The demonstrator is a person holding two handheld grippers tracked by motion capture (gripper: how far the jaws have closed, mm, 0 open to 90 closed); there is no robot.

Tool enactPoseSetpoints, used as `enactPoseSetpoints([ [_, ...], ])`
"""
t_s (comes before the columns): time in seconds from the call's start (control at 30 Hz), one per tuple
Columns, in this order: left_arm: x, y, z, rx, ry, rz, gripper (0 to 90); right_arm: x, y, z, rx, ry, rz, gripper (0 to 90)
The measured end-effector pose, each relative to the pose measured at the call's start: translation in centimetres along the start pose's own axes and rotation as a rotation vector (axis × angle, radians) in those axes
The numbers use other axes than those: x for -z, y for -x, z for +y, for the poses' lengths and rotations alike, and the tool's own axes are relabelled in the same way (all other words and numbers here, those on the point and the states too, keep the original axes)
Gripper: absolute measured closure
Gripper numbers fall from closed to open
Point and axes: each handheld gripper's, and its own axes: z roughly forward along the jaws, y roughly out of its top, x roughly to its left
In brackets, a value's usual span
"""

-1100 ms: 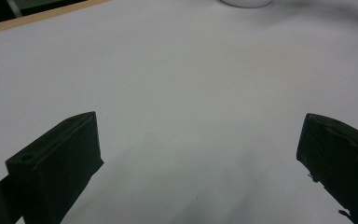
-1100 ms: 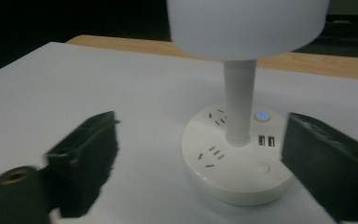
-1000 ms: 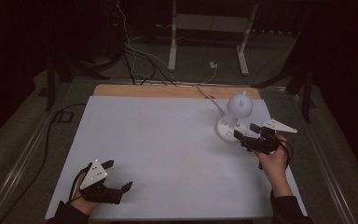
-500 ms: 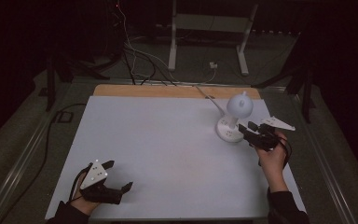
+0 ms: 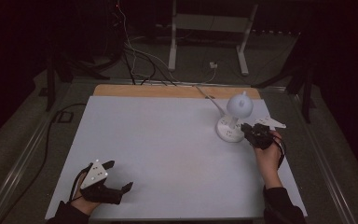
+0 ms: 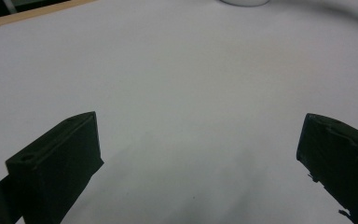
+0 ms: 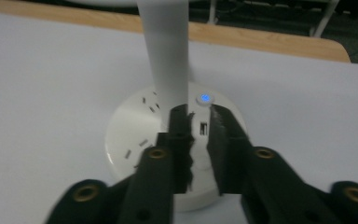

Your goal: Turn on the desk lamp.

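The right hand-held gripper (image 7: 199, 122) has its jaws drawn nearly together, a thin slit left between them and nothing held in it. Its tips hang over the round base (image 7: 135, 135) of a white desk lamp (image 5: 235, 116), just short of the upright stem (image 7: 164, 51) and close to a small lit blue button (image 7: 205, 98) (whether they touch the base I cannot tell). The lamp stands toward the far right of the white table (image 5: 158, 144), its domed head (image 5: 239, 105) above the base. The left hand-held gripper (image 5: 120, 176) rests at the near left corner, jaws spread wide and empty, well apart from the lamp.
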Motion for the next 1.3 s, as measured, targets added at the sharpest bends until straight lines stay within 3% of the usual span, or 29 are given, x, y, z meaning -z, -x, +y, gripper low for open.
enactPoseSetpoints([
  [0.47,0.0,-0.1,0.0,0.002,-0.003,-0.001,0.3,-1.5,0.0,-0.8,0.009,-0.057,-0.046,89.9],
  [0.77,-0.1,0.0,0.0,0.003,-0.005,-0.001,0.3,-2.0,0.0,-1.2,0.001,-0.061,-0.058,89.9],
  [1.3,-0.1,0.0,0.0,0.005,-0.004,-0.001,0.3,-2.5,-0.5,-1.5,0.035,-0.059,-0.072,89.9],
])
